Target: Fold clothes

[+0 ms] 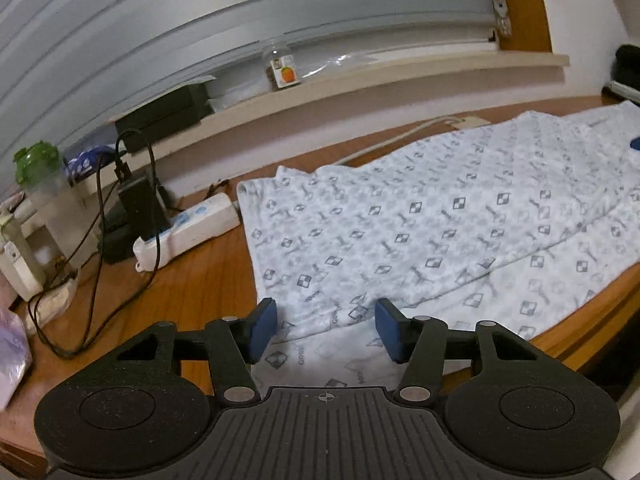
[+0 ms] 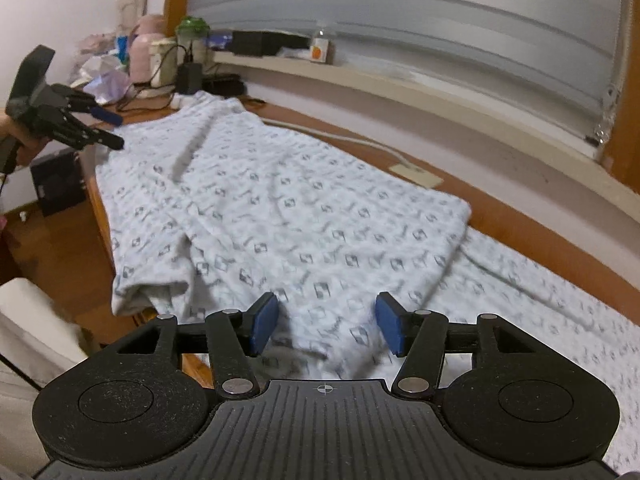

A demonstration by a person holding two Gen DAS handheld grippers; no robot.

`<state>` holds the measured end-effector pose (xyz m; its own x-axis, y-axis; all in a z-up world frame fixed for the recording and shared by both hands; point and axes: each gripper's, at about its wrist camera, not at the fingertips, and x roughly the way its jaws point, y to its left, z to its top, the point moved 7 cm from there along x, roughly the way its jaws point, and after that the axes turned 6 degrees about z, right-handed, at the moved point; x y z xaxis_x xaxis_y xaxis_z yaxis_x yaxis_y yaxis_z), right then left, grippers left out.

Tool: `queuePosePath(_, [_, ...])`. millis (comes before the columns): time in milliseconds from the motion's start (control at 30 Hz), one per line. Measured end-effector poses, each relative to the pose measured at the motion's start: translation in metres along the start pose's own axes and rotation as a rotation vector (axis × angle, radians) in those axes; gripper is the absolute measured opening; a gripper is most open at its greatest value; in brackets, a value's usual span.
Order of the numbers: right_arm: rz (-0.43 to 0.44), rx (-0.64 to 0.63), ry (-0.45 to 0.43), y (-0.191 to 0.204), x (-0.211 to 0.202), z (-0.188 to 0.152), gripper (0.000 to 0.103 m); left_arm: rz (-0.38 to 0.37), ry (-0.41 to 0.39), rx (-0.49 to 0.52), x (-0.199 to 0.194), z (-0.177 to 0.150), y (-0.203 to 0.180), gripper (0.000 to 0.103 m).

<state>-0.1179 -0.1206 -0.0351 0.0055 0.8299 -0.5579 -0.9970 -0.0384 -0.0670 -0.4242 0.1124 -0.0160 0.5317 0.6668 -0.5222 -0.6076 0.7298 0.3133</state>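
A pale blue garment (image 1: 420,216) with a dark diamond print lies spread flat along the wooden table (image 1: 192,280). A folded layer rests over its middle (image 2: 280,200). My left gripper (image 1: 326,328) is open just above the garment's near left corner, with cloth lying under the gap and no pad pressing on it. The right wrist view shows that same left gripper (image 2: 108,128) at the garment's far end, held by a hand. My right gripper (image 2: 326,324) is open over the near end of the garment, and its blue pads (image 2: 264,322) stand apart above a wrinkle.
A white power strip (image 1: 188,228) with a black charger (image 1: 140,200) and loose cables sits left of the garment. Bottles and bags crowd that table end (image 2: 152,56). A window sill (image 1: 360,76) runs behind. The table's front edge (image 2: 104,224) drops to the floor, where a black box (image 2: 60,184) stands.
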Motion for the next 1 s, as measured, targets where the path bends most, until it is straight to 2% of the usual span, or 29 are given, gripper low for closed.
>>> queuePosePath(167, [-0.009,0.023,-0.027,-0.005,0.005,-0.001,0.062,-0.018,-0.016,0.010,0.000,0.000,0.000,0.042])
queuePosePath(233, [-0.014,0.022,-0.036,-0.005,0.004,-0.001,0.062,-0.021,-0.010,0.027,-0.002,0.000,-0.002,0.028])
queuePosePath(300, [-0.019,0.017,-0.042,-0.004,0.004,-0.001,0.063,-0.038,0.001,0.027,-0.002,0.000,-0.003,0.011])
queuePosePath(333, [-0.020,0.015,-0.040,-0.004,0.004,-0.002,0.063,-0.038,-0.006,0.027,-0.004,0.002,-0.002,0.007])
queuePosePath(433, [-0.018,0.032,-0.037,-0.005,0.006,-0.005,0.063,-0.039,-0.020,0.018,-0.017,0.006,0.006,0.004])
queuePosePath(533, [0.023,0.164,-0.017,-0.019,0.008,-0.009,0.065,-0.066,0.008,0.046,-0.030,0.002,0.011,0.005])
queuePosePath(567, [0.027,0.167,-0.018,-0.021,0.007,-0.011,0.065,-0.064,0.020,0.043,-0.031,-0.001,0.014,0.002])
queuePosePath(633, [0.026,0.161,-0.023,-0.021,0.006,-0.013,0.068,-0.029,0.066,0.074,-0.031,-0.009,0.019,0.007])
queuePosePath(700, [0.020,0.153,-0.030,-0.020,0.003,-0.015,0.069,0.013,0.061,0.031,-0.031,-0.011,0.031,0.022])
queuePosePath(733, [0.017,0.149,-0.033,-0.019,0.002,-0.016,0.069,0.018,0.053,-0.003,-0.031,-0.009,0.036,0.025])
queuePosePath(800, [0.010,0.134,-0.035,-0.017,-0.001,-0.016,0.070,0.013,0.019,-0.066,-0.032,0.001,0.042,0.046])
queuePosePath(867, [0.002,0.105,-0.060,-0.015,-0.009,-0.011,0.069,-0.003,-0.017,-0.094,-0.027,0.014,0.038,0.057])
queuePosePath(900, [0.008,0.105,-0.086,-0.014,-0.014,-0.006,0.068,-0.030,-0.028,-0.101,-0.020,0.023,0.031,0.057])
queuePosePath(1000, [0.028,0.125,-0.168,-0.014,-0.023,0.008,0.054,-0.087,-0.055,-0.113,0.006,0.051,0.004,0.064])
